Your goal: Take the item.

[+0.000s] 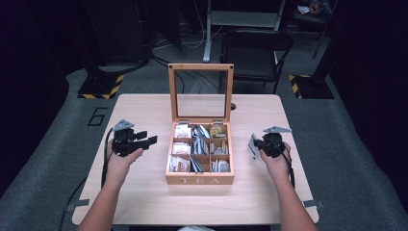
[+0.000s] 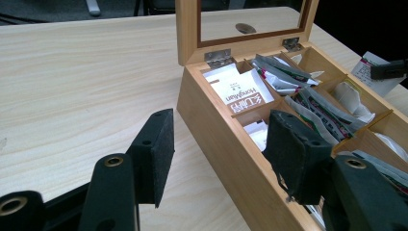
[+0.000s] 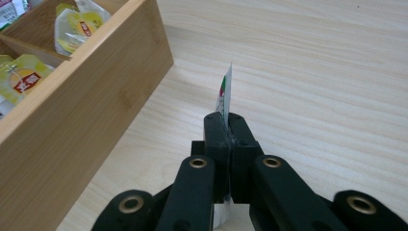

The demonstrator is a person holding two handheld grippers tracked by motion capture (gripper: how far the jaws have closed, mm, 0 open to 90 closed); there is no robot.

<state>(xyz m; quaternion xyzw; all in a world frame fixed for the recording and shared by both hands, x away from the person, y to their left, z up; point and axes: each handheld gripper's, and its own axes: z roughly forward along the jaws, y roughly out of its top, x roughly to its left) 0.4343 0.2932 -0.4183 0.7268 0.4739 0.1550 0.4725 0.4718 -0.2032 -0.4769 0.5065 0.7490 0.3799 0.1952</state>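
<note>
A wooden tea box (image 1: 199, 179) marked TEA stands mid-table with its glass lid (image 1: 200, 91) raised upright. Its compartments hold several tea packets (image 1: 183, 131). My left gripper (image 1: 146, 138) hovers left of the box, open, nothing between its fingers (image 2: 156, 154); the box wall (image 2: 226, 154) lies just beyond them. My right gripper (image 1: 255, 144) is right of the box, shut on a thin white tea packet (image 3: 224, 94) with red and green print, held edge-on above the table. That packet (image 2: 370, 72) also shows far off in the left gripper view.
The light wooden table (image 1: 144, 202) has bare surface on both sides of the box. A black folding chair (image 1: 255, 48) and a metal stand (image 1: 208, 29) sit beyond the far edge. Yellow-black hazard strips (image 1: 103, 89) mark the floor.
</note>
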